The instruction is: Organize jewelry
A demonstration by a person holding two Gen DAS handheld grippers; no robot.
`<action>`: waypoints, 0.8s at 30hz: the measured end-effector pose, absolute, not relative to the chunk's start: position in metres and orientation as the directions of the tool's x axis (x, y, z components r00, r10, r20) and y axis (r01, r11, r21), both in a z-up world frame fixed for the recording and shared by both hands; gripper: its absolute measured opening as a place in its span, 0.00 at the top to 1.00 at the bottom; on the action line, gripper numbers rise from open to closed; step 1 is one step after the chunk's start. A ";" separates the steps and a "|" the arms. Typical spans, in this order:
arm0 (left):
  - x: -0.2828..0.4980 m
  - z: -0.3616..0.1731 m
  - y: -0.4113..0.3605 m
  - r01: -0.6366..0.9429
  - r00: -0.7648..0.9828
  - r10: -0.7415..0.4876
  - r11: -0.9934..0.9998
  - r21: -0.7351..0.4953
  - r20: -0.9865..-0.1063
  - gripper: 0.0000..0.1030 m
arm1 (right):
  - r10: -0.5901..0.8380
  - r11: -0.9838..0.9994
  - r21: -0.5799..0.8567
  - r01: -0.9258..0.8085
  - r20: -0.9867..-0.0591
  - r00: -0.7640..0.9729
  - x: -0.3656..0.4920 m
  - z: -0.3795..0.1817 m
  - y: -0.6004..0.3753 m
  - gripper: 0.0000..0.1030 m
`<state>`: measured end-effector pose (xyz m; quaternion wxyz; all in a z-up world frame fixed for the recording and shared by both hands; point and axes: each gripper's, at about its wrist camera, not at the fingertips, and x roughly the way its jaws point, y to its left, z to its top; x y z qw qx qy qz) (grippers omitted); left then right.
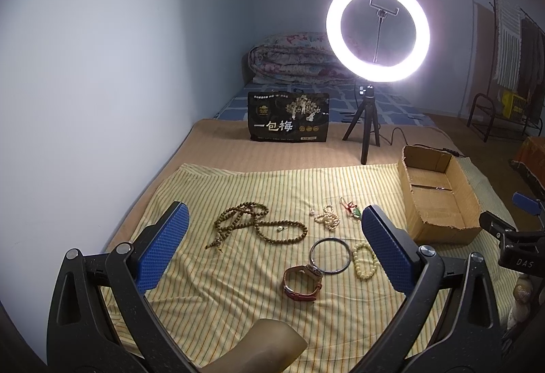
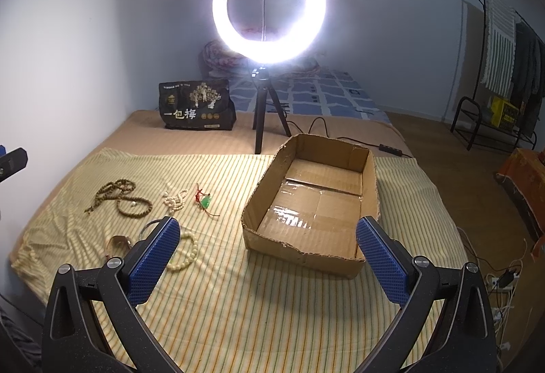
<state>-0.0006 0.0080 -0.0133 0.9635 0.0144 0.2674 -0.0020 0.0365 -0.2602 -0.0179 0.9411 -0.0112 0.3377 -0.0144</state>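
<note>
Both tools are held above the yellow-and-green striped cloth [image 1: 211, 288], nothing grasped. The left gripper [image 1: 274, 237] has its jaws spread wide, released; the right gripper [image 2: 269, 248] likewise stands fully released, empty.

Location of the task's items: all jewelry lies loose on the cloth, none yet in the open brown cardboard box [image 2: 369, 165], which appears empty. Items noted: a long brown wooden bead necklace [image 1: 253, 225], a small cream bead string [image 1: 327, 218], a red-corded green pendant [image 1: 352, 208], a thin dark metal bangle [image 1: 329, 255], a pale yellow bead bracelet [image 1: 364, 260] and a reddish-brown leather-strap watch [image 1: 303, 282]. The bangle touches the watch; the bracelet lies just beside the bangle.

Pose: the left tool points forward and down over the jewelry group, the watch and bangle lying between its fingers. The right tool points at the box's near wall, its left finger [image 2: 155, 262] overlapping the bracelet in view.

Judgement: the first pick is pending. Recommended: lower the left tool over one item only, preferably the watch, close across its strap, and avoid catching the touching bangle. Beaded strands may trail; lift clear before crossing the box wall.
</note>
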 end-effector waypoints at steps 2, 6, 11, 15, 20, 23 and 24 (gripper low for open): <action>0.004 -0.017 0.011 0.003 0.847 0.008 1.000 0.020 -0.532 0.00 | -0.021 1.000 -0.029 0.002 -0.644 0.765 0.039 -0.020 -0.258 0.01; 0.012 -0.023 0.019 -0.010 0.824 0.012 1.000 0.008 -0.566 0.00 | 0.003 0.999 -0.036 -0.036 -0.665 0.747 0.047 -0.028 -0.251 0.01; 0.023 -0.033 0.026 -0.026 0.793 0.020 1.000 -0.001 -0.609 0.00 | 0.039 0.997 -0.023 -0.075 -0.689 0.724 0.057 -0.036 -0.246 0.01; 0.030 -0.042 0.033 -0.035 0.769 0.020 0.999 -0.010 -0.639 0.00 | 0.079 0.993 -0.005 -0.115 -0.698 0.712 0.062 -0.042 -0.239 0.01; 0.040 -0.054 0.037 -0.023 0.735 0.000 0.999 -0.025 -0.678 0.05 | 0.103 0.984 -0.028 -0.178 -0.723 0.683 0.070 -0.052 -0.224 0.01; 0.045 -0.064 0.035 -0.013 0.709 -0.001 1.000 -0.015 -0.705 0.11 | 0.124 0.977 -0.025 -0.213 -0.743 0.657 0.076 -0.059 -0.217 0.01; 0.047 -0.067 0.034 -0.009 0.701 -0.005 1.000 -0.017 -0.713 0.12 | 0.132 0.974 -0.022 -0.225 -0.752 0.646 0.078 -0.062 -0.214 0.01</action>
